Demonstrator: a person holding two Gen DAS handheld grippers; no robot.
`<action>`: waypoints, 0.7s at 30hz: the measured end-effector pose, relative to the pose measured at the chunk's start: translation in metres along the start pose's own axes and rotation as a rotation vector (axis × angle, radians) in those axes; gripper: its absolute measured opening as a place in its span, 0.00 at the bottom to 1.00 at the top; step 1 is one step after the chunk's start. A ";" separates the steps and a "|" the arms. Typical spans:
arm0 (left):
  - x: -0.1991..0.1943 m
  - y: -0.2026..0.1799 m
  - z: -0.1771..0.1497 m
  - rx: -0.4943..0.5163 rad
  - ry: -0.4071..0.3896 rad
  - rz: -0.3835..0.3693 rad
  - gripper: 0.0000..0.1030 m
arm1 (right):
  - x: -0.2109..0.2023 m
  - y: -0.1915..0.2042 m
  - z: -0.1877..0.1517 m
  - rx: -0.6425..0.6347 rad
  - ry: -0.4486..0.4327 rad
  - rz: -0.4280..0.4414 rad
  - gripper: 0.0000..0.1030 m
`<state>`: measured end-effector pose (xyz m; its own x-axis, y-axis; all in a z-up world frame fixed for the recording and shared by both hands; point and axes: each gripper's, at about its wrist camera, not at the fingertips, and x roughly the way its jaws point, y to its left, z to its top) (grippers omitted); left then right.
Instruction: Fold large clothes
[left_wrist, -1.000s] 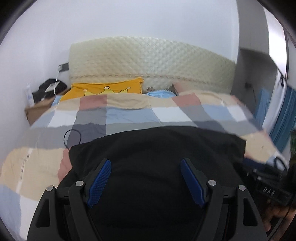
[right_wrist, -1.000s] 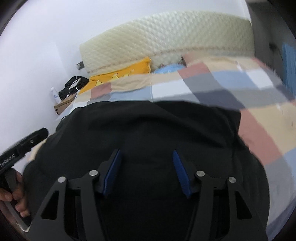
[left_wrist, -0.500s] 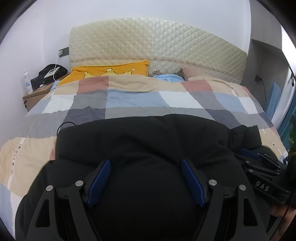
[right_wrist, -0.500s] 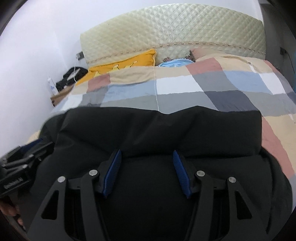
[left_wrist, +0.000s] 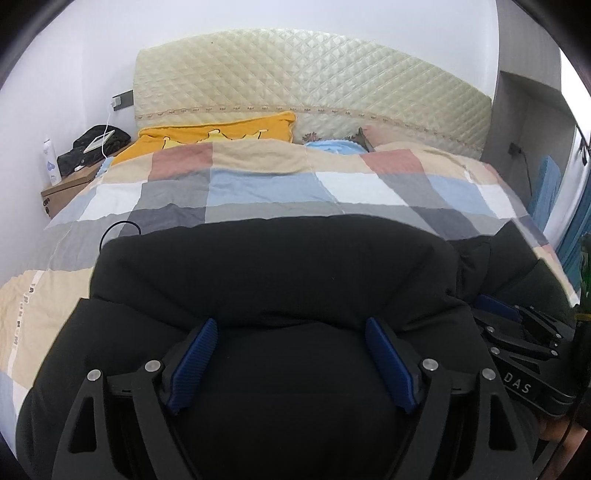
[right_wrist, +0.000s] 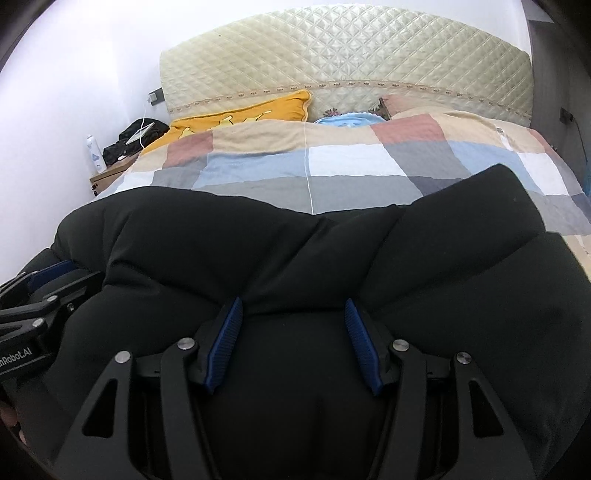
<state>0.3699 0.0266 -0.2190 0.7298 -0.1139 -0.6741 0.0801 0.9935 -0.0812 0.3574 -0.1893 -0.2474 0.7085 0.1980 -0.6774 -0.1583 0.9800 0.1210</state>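
Lowered since a second ago, with the black padded jacket (left_wrist: 273, 280) now settled onto the bed instead of hanging in front of the cameras, and the headboard risen higher in both views. Spread across the near half of the checked duvet (left_wrist: 258, 184), puffy and doubled over, its folded edge running side to side in front of both tools, one thick lobe bulging up at the right in the right wrist view (right_wrist: 480, 214). Behind the duvet, a cream quilted headboard (left_wrist: 295, 81) against the white wall, with a yellow pillow (left_wrist: 221, 127) and a pale blue cloth (left_wrist: 332, 146) tucked at its foot. Off to the left, a wooden bedside table (left_wrist: 70, 184) carrying a black bag (left_wrist: 92, 142), a white charging cable up to a wall socket, and a small white bottle (left_wrist: 51, 162). Left gripper (left_wrist: 291, 362) low over the jacket, blue pads spread wide and opening further, black fabric bulging between them though contact with the pads cannot be told. Right gripper (right_wrist: 293, 343) set narrower, a thick fold of the jacket bunched between its blue pads and seemingly pinched there. Thin black cord (left_wrist: 118, 232) looped on the duvet just past the jacket's left corner.
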 end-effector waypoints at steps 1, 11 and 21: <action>-0.004 0.001 0.000 -0.001 0.000 -0.004 0.80 | -0.006 0.000 -0.001 -0.001 -0.001 0.004 0.57; -0.057 0.028 0.010 0.023 -0.084 0.061 0.79 | -0.076 -0.035 0.007 0.026 -0.066 0.042 0.57; -0.037 0.073 -0.010 -0.074 0.010 0.096 0.80 | -0.053 -0.091 -0.007 0.147 0.006 0.008 0.57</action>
<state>0.3416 0.1031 -0.2075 0.7249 -0.0191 -0.6885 -0.0399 0.9968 -0.0696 0.3298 -0.2888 -0.2275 0.7033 0.2065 -0.6803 -0.0612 0.9709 0.2314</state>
